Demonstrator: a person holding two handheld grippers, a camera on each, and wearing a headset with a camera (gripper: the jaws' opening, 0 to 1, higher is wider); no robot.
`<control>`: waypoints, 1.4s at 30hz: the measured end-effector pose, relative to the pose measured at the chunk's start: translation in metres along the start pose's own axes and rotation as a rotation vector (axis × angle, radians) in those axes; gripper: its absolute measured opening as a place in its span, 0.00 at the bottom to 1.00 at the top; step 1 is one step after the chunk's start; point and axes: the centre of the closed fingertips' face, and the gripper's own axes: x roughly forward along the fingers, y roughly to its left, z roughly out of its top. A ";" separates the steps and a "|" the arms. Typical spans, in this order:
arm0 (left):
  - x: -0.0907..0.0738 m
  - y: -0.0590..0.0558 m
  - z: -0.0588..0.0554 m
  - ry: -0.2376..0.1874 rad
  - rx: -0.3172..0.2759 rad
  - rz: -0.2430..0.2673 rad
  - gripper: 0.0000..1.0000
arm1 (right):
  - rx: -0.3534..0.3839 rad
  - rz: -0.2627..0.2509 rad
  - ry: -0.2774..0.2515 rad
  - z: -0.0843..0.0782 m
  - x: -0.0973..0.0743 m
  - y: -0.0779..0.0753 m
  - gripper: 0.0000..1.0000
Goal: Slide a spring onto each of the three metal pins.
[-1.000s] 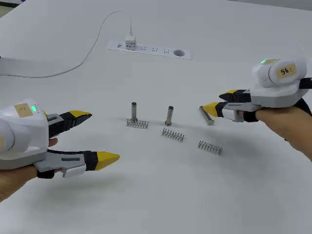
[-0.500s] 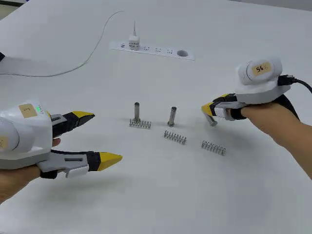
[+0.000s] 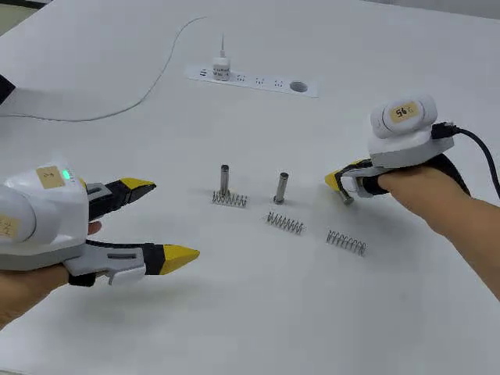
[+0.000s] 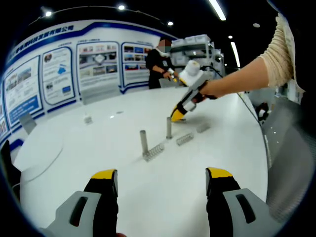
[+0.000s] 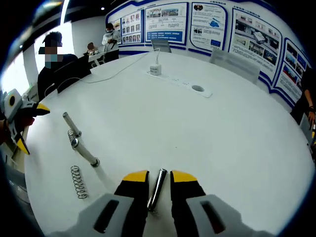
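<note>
1. the right gripper (image 3: 337,180) has come down and in since a second ago. then its jaws stood part-open at the right end of the lying pin (image 3: 344,196). now they are drawn in on that pin, one on each side.
2. in the right gripper view the lying pin (image 5: 158,183) runs straight out between the two yellow tips of the right gripper (image 5: 159,177), which pinch it. it still rests on the white table (image 3: 258,312).
3. the gripper has also rolled, so its label, which faced sideways earlier, now faces up.
4. the left gripper (image 3: 170,219) keeps its place, jaws spread wide and holding nothing. in its own view the left gripper (image 4: 160,177) looks across bare table at the work.
5. the two upright pins (image 3: 225,179) (image 3: 281,187) stand as before, between the two grippers and nearer the right one.
6. the three springs (image 3: 230,200) (image 3: 284,223) (image 3: 346,242) lie loose in their row, unchanged. the last is just below the right gripper's tips, and none is on a pin.
7. the power strip (image 3: 251,80) lies well beyond both grippers.
</note>
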 end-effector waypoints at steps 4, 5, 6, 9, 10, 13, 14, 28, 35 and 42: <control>0.000 0.000 -0.001 -0.001 -0.004 0.000 0.74 | 0.012 0.001 0.005 0.001 0.002 0.000 0.17; 0.000 0.000 -0.001 -0.001 -0.004 0.000 0.74 | 0.015 0.001 0.008 0.000 0.002 0.000 0.17; 0.000 -0.001 -0.001 -0.001 -0.004 0.000 0.74 | 0.017 -0.001 0.011 0.000 0.002 0.000 0.17; 0.000 -0.001 -0.001 -0.001 -0.004 -0.001 0.74 | 0.029 0.000 0.022 -0.002 0.004 0.000 0.16; -0.001 0.000 -0.001 -0.001 -0.005 0.000 0.74 | 0.033 0.003 0.024 -0.003 0.004 0.001 0.16; -0.001 0.001 -0.001 -0.002 -0.008 0.004 0.74 | 0.038 0.001 0.030 -0.003 0.006 0.000 0.15; -0.001 0.001 -0.002 -0.003 -0.010 0.004 0.74 | 0.042 0.002 0.033 -0.004 0.006 0.000 0.15; -0.001 0.001 -0.003 -0.001 -0.011 0.004 0.73 | 0.051 0.001 0.052 -0.004 0.003 -0.001 0.09; -0.001 0.001 -0.004 -0.003 -0.015 0.006 0.73 | 0.061 -0.006 0.058 -0.004 0.003 0.000 0.09; -0.001 0.002 -0.003 -0.003 -0.014 0.006 0.73 | 0.061 0.005 0.013 0.004 -0.010 0.007 0.09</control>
